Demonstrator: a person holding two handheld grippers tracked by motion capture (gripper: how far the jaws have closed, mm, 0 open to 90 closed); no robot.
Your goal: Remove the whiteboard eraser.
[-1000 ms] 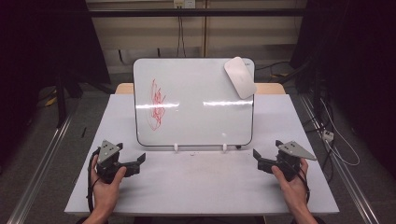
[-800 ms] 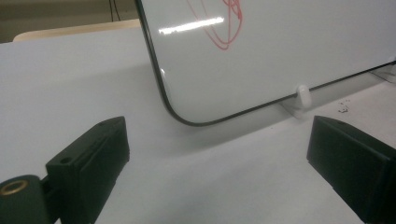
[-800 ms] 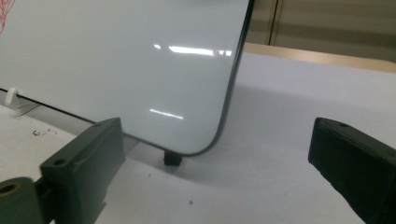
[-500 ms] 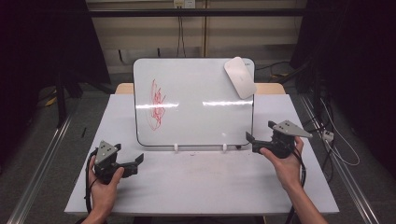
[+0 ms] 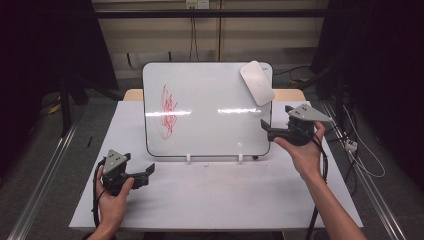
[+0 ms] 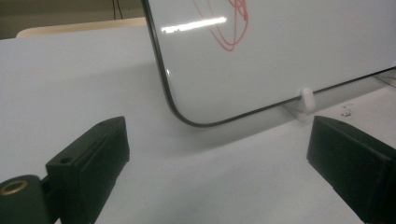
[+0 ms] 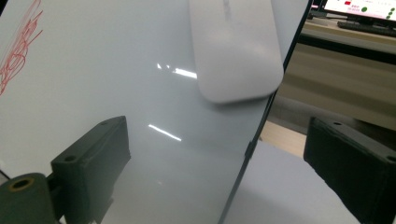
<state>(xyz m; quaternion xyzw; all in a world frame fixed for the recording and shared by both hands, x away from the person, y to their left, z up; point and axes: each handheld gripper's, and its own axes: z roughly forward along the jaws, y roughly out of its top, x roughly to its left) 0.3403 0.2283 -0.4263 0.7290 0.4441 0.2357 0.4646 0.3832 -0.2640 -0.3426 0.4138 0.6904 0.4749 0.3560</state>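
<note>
The left gripper (image 5: 145, 173) rests low on the white surface (image 5: 215, 200), jaws wide apart, holding nothing, aimed at the whiteboard's lower corner. The whiteboard (image 5: 210, 112) stands propped near the far edge, a red scribble (image 5: 168, 111) on its left half. At its top right corner clings a white eraser (image 5: 257, 83); it looks light, rigid and smooth, probably magnetic, best pinched across its long sides. The right gripper (image 5: 265, 129) hovers just below it, spread wide, empty.

Black left tool (image 5: 145, 172), right tool (image 5: 266, 128) — grey plates, trailing cables
</note>
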